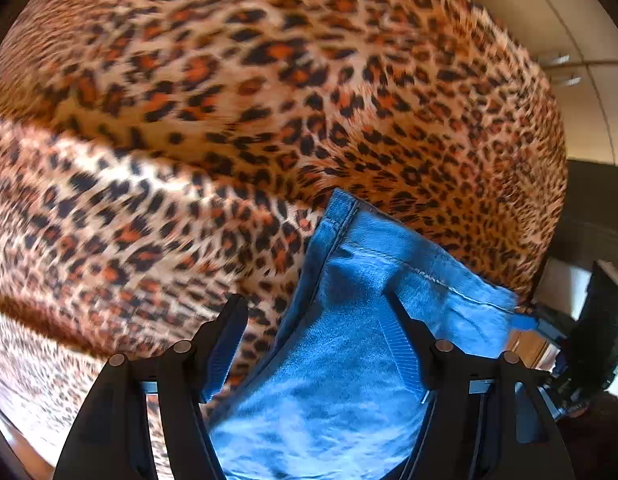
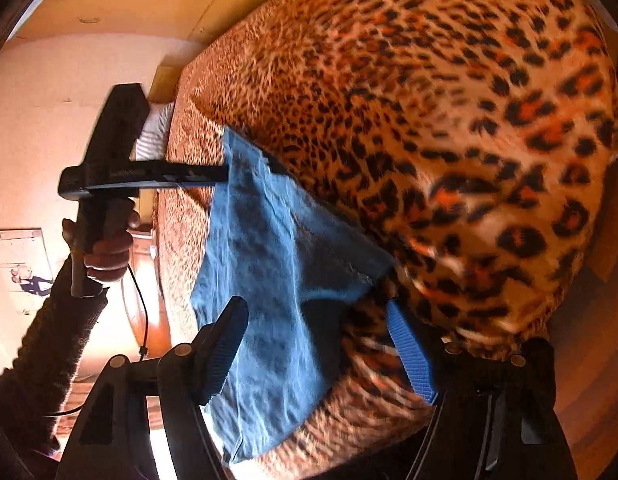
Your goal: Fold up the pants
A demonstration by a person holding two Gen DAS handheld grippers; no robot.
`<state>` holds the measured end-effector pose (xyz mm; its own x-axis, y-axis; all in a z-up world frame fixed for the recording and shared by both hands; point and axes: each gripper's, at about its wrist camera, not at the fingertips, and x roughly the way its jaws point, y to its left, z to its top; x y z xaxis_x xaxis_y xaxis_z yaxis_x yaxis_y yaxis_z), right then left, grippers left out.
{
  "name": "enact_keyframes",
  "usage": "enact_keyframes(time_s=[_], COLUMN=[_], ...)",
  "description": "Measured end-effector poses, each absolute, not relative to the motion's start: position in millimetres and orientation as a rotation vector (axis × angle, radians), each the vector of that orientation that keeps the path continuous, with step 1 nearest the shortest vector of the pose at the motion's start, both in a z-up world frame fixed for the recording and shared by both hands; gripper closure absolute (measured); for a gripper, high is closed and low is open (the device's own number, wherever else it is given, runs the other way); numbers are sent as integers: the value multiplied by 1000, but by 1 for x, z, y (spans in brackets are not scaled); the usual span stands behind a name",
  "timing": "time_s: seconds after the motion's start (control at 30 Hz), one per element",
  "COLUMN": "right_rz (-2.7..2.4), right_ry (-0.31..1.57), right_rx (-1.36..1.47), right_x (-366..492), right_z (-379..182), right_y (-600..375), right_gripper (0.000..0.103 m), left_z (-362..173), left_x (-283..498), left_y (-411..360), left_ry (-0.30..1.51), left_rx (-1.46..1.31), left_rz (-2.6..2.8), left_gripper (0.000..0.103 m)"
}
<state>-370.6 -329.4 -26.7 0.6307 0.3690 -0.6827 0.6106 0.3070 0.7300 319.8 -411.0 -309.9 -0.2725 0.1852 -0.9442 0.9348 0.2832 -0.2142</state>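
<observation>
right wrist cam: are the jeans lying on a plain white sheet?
No. The blue jeans lie on a leopard-print blanket that covers the whole bed.

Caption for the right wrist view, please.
Open right gripper over blue pants on a leopard-print blanket; left gripper at their far edge.

The left gripper (image 1: 315, 322) points down at a bed covered by a leopard-print blanket (image 1: 229, 100). Its 2 jaws stand wide apart, with blue denim pants (image 1: 333, 380) lying between them on the blanket. The hemmed edge of the pants (image 1: 429, 276) runs toward the right, where the right gripper (image 1: 569, 344) is partly visible.
</observation>
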Motion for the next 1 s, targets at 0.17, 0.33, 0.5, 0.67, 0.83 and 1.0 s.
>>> enact_keyframes(time_s=[0.17,0.33,0.5,0.67,0.83,1.0], right_rz=[-169,-99,-118,-142,-45,52], right_ry=[867,828,798,802,741,750], right_rx=[1287,1345,1359,1399,1440,1313], right_x=[-349,-346,-356,-351,-351,-338], right_z=[-31,-40,-47,-58,-50,-14], right_y=[-331,-332,-336,-338,-341,-332], right_gripper=[27,37,52,79,79,79], left_z=[-312,-309,-310,-290,-252,-209], left_x=[311,300,294,293,297,296], left_y=[-424,-426,-430,-417,-389,-351], left_ry=[1601,1600,1549,1512,1482,1448], left_rx=[1078,1078,1081,1005,840,729], left_rz=[-1131,-1160,-1149,-1145,-1187,-1199], left_gripper=[27,49,53,87,90,90])
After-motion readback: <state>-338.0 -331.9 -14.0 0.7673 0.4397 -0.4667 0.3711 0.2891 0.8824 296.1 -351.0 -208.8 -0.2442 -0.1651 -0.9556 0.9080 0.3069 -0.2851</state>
